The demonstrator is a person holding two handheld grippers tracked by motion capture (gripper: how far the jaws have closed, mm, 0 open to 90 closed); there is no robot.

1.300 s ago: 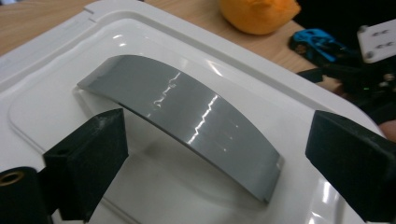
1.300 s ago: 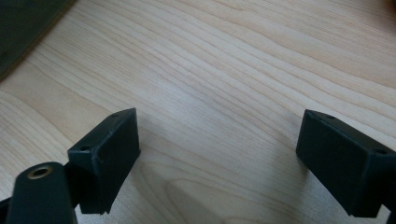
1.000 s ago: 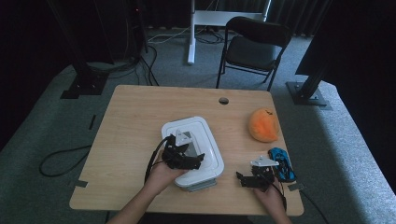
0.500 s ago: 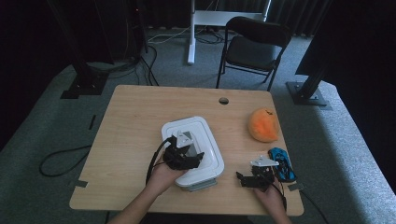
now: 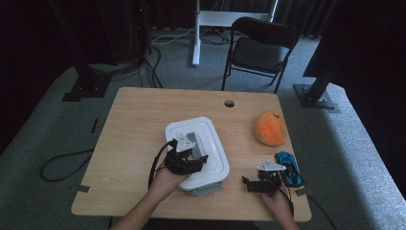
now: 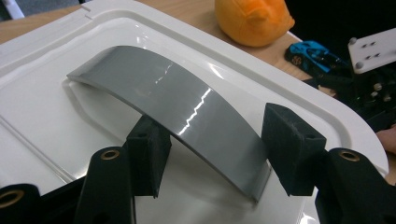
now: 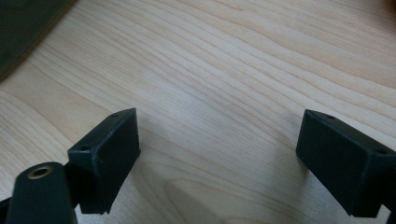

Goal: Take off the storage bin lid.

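High view: a white lidded container (image 5: 201, 148) sits near the middle of the wooden bench (image 5: 134, 124), with a grey arched handle (image 5: 191, 142) on its lid. The left gripper (image 5: 191, 160) rests on the near part of the lid, held by the person's left hand (image 5: 165, 179), its fingers set at the handle. The right gripper (image 5: 258, 184) lies low on the bench near the front right edge, held by the right hand (image 5: 277, 203), well apart from the container. Just beside it to the right lies a blue toy car (image 5: 288, 167), and farther back an orange plush toy (image 5: 270, 128). A black folding chair (image 5: 261, 48) stands on the carpet beyond the bench.

Left gripper view: the grey handle (image 6: 177, 116) arches over the white lid (image 6: 56, 107) and runs between the two black fingers (image 6: 149, 154). The fingers have just been closing and now straddle the handle's near end; the left one looks to touch its edge, while a narrow gap shows at the right one, so a firm hold cannot be told. The orange plush toy (image 6: 252, 21) and blue toy car (image 6: 313, 51) lie behind.

Right gripper view: the fingers (image 7: 107, 154) stand wide apart over bare wood (image 7: 219, 93), with nothing between them.
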